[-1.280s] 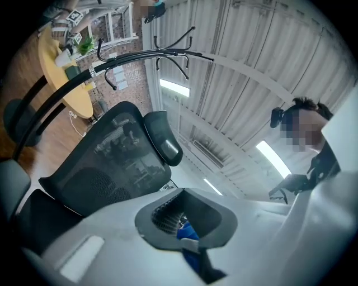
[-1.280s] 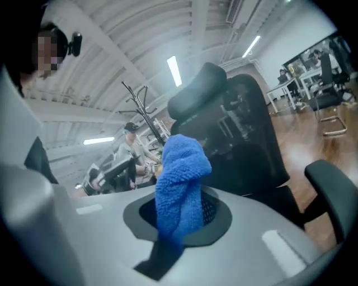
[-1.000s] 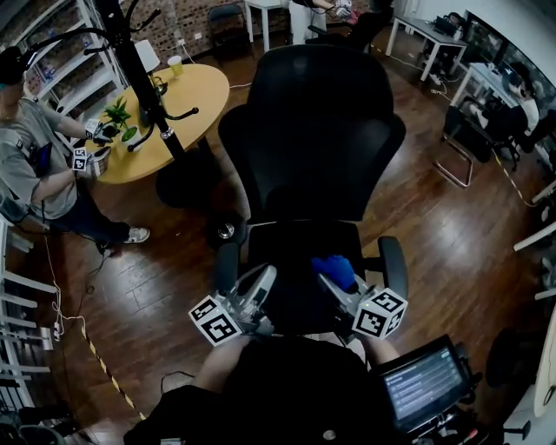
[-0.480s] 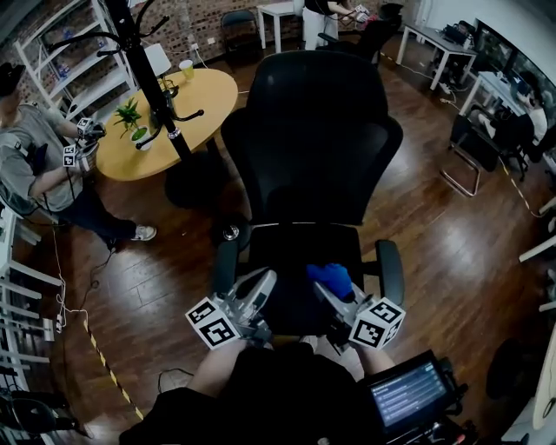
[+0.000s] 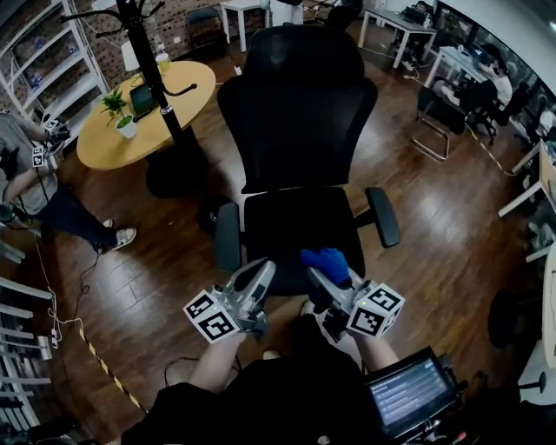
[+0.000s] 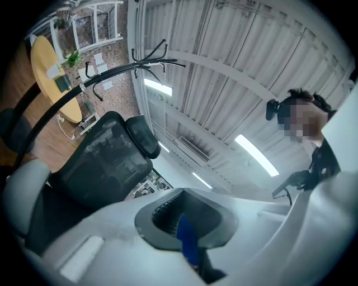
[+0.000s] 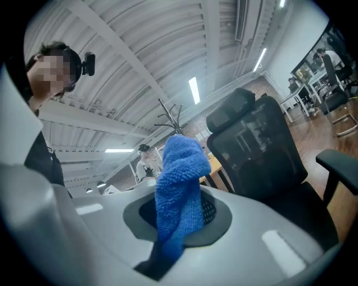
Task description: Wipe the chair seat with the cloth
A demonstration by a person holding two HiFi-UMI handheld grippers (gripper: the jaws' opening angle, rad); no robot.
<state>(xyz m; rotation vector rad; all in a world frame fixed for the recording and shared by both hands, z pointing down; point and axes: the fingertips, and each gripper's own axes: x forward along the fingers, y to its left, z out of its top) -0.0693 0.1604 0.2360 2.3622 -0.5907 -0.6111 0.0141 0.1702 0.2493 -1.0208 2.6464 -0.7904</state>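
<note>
Head view shows the left gripper (image 5: 259, 274) over the near left edge of the chair seat (image 5: 295, 217). In the left gripper view its jaws are pressed together, with a thin blue strip (image 6: 187, 246) at their seam that I cannot identify. To the right, the right gripper (image 5: 318, 278) pinches the bunched blue cloth (image 5: 330, 262) above the near right part of the seat; whether the cloth touches it I cannot tell.

Dark wood plank floor (image 5: 452, 226) throughout. Round yellow table (image 5: 104, 143) and black coat stand (image 5: 148, 52) at left, white shelving (image 5: 39, 52) beyond. White desks (image 5: 400, 21) far right.
</note>
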